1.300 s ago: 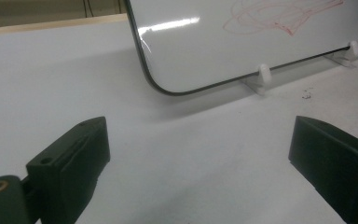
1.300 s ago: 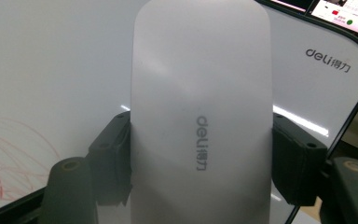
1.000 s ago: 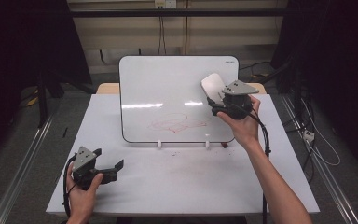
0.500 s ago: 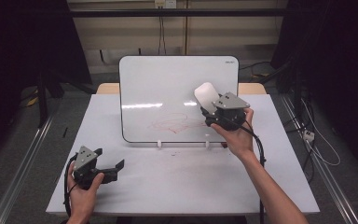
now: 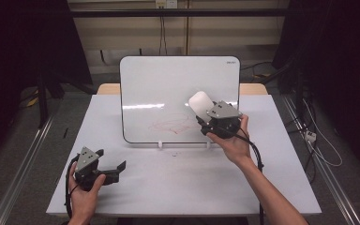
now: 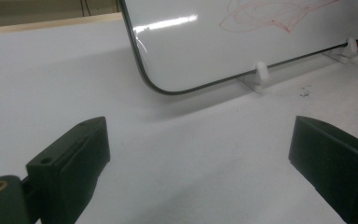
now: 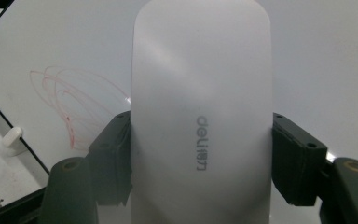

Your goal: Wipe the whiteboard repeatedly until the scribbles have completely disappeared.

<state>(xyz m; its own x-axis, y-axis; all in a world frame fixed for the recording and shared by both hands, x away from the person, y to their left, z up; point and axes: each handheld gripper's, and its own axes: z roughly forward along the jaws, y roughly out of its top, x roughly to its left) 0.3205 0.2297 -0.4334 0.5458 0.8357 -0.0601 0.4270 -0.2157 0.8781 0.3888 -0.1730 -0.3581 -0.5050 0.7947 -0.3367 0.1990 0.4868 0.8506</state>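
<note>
I have the white eraser clamped in my right gripper at frame centre, red scribble unwiped on the whiteboard, left gripper jaws apart, empty.

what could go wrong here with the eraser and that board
1. The whiteboard stands upright on small white clip feet; a hard push from the eraser could tip it back or slide it.
2. The right tool grips the smooth white eraser by its lower sides, so it might twist or slip while wiping.
3. The left tool rests open on the table, apart from the board, so nothing steadies it.
</note>
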